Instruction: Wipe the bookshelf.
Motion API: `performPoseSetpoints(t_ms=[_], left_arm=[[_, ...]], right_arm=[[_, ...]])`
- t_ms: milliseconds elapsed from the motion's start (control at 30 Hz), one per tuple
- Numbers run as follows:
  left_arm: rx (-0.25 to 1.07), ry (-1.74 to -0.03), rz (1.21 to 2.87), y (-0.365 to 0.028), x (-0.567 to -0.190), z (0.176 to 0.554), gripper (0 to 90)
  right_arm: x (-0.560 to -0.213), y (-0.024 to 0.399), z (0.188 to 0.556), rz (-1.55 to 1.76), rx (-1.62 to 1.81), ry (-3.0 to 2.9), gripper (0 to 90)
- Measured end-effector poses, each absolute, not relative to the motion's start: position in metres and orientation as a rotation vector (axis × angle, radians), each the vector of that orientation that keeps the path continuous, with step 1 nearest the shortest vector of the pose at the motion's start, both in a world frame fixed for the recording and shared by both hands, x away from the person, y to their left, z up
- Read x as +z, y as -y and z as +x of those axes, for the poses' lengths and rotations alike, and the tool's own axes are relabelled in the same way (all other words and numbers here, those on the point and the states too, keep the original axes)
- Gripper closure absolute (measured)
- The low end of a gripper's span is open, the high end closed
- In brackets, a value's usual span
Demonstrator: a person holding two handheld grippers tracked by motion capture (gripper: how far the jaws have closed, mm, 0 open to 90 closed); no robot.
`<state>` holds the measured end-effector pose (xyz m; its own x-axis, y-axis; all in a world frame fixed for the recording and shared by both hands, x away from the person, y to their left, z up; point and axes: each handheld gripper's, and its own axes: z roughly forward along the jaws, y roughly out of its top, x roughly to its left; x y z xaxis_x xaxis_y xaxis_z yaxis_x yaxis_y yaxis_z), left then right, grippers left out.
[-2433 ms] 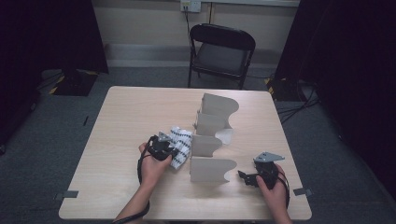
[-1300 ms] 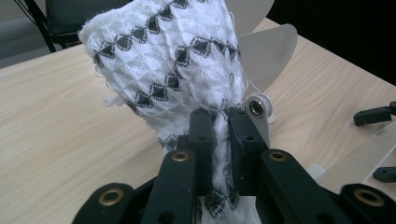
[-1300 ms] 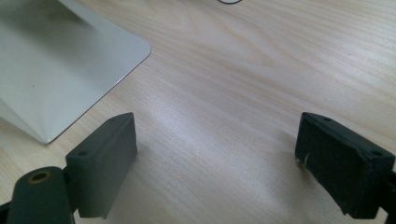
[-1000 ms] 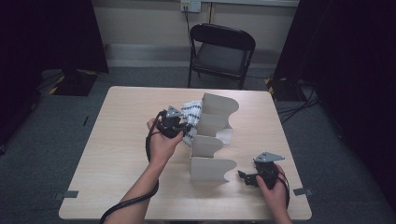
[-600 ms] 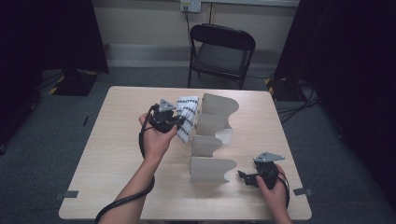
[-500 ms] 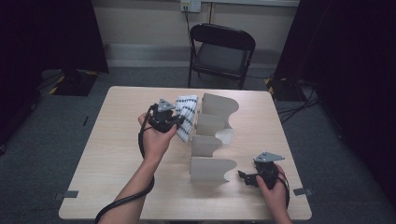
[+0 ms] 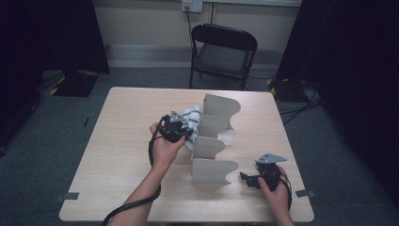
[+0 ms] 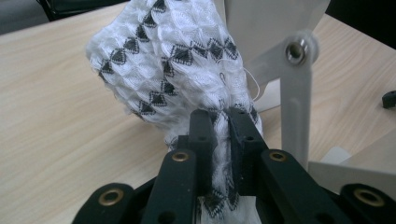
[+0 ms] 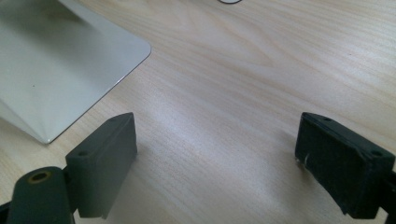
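The left gripper [image 8: 218,140] is clamping a white cloth [image 8: 173,60] with black diamonds, holding it at nine o'clock of the grey divider rack [image 7: 214,141] in the table's [image 7: 117,155] middle. The cloth is likely to snag on a rack panel and tip it. The right gripper [image 9: 217,163] is resting at five o'clock, jaws spread, empty. A chair [image 7: 223,52] is standing at twelve.

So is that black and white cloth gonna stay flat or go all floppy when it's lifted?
Probably floppy: the cloth bunches and droops where the left claw pinches it. It looks light and knitted, so it likely won't slip out easily.
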<state>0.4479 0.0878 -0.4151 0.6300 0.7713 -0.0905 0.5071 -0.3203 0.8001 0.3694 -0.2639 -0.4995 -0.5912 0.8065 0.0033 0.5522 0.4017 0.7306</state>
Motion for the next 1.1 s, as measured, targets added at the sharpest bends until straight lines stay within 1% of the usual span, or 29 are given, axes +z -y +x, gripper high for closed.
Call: performPoseSetpoints(t_ms=[233, 567, 700, 967, 1033, 1100], left_arm=[[0.364, -1.02, 2.017, -0.09, -0.43, 0.447, 81.4], [0.3, -1.063, 2.04, -0.087, -0.466, 0.446, 81.4], [0.278, -1.053, 2.064, -0.085, -0.476, 0.445, 81.4], [0.267, -1.059, 2.073, -0.085, -0.485, 0.443, 81.3], [0.273, -1.054, 2.09, -0.088, -0.484, 0.443, 81.3], [0.27, -1.071, 2.07, -0.09, -0.48, 0.443, 81.3]], right_arm=[[-0.5, 0.264, 0.369, 1.175, 1.006, -2.313, 12.0], [-0.5, 0.264, 0.369, 1.175, 1.006, -2.313, 12.0], [-0.5, 0.264, 0.369, 1.175, 1.006, -2.313, 12.0], [-0.5, 0.264, 0.369, 1.174, 1.006, -2.313, 12.0], [-0.5, 0.264, 0.369, 1.175, 1.006, -2.313, 12.0], [-0.5, 0.264, 0.369, 1.175, 1.006, -2.313, 12.0]])
